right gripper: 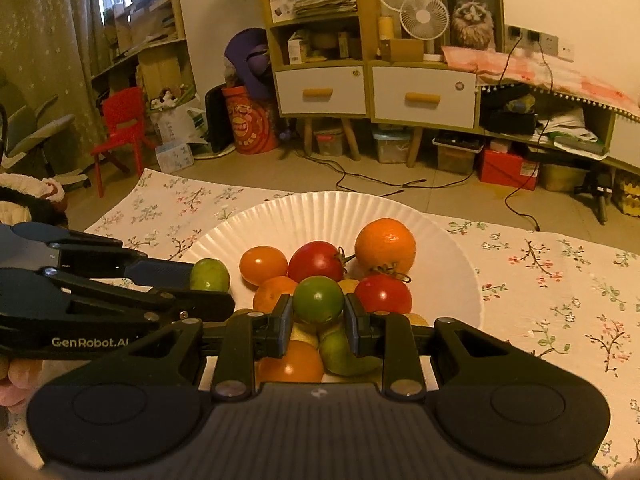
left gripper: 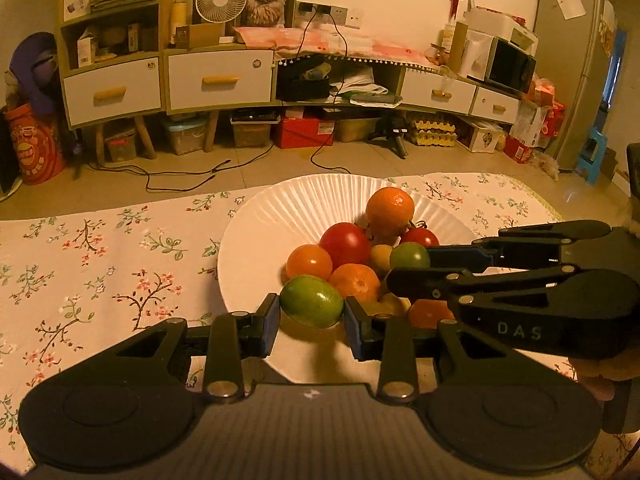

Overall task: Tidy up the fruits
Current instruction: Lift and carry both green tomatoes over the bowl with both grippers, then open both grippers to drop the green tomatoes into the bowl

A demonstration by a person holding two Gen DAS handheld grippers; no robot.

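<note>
Left gripper: your left gripper (left gripper: 311,322) is clamped on a green tomato (left gripper: 311,300), a pad pressing each side of it, right at the near rim of the plate.
Right gripper: your right gripper (right gripper: 318,326) is squeezing a second green tomato (right gripper: 318,299) the same way, over the near side of the pile.
Crossover: each gripper pokes into the other's view from the side, so they're sitting close together over the same plate.
Plate: white fluted paper plate (left gripper: 256,236), on the floral tablecloth (left gripper: 100,264).
Pile: everything's heaped in the middle of the plate. There's an orange (right gripper: 385,245) at the back, a big red tomato (right gripper: 316,261) next to it, an orange tomato (right gripper: 263,265) to the left, and a smaller red tomato (right gripper: 383,294) just right of your right gripper's pick.
Underneath: more orange and yellow-green fruit down by the fingers, but half hidden, so can't tell what it is.
Background: a cabinet with white drawers (right gripper: 322,90) and a small fan (right gripper: 424,17) behind the table.
</note>
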